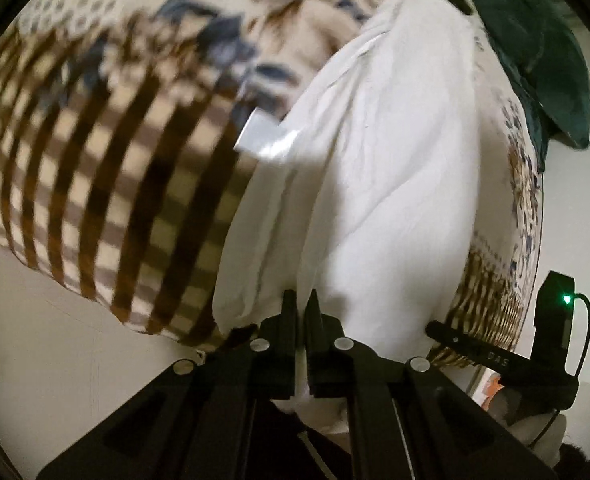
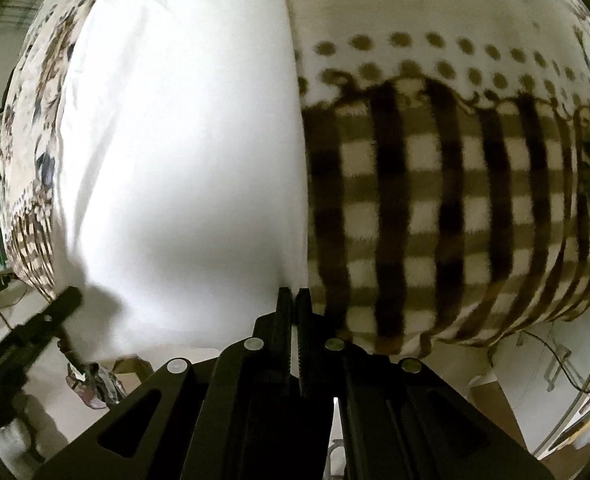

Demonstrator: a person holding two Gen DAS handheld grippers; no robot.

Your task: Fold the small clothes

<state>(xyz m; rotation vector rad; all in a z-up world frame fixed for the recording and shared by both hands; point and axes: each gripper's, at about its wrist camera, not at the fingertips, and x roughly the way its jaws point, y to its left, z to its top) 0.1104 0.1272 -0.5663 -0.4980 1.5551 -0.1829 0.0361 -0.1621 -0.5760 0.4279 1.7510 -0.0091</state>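
Both grippers, left [image 1: 304,300] and right [image 2: 293,296], pinch the white garment's [image 1: 375,184] edge; I keep tension even while folding.

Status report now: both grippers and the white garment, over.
Left gripper, right gripper: jaws shut on white garment. Garment stretched over patterned blanket. Nothing blocking.

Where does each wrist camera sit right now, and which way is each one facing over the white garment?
Left wrist: on the left gripper, looking forward along its fingers, shut on the white garment above a checked blanket; the right gripper shows at right.
Right wrist: on the right gripper, fingers pinching the white garment; the left gripper shows at lower left.
Shared: garment, checked blanket, each other's gripper.
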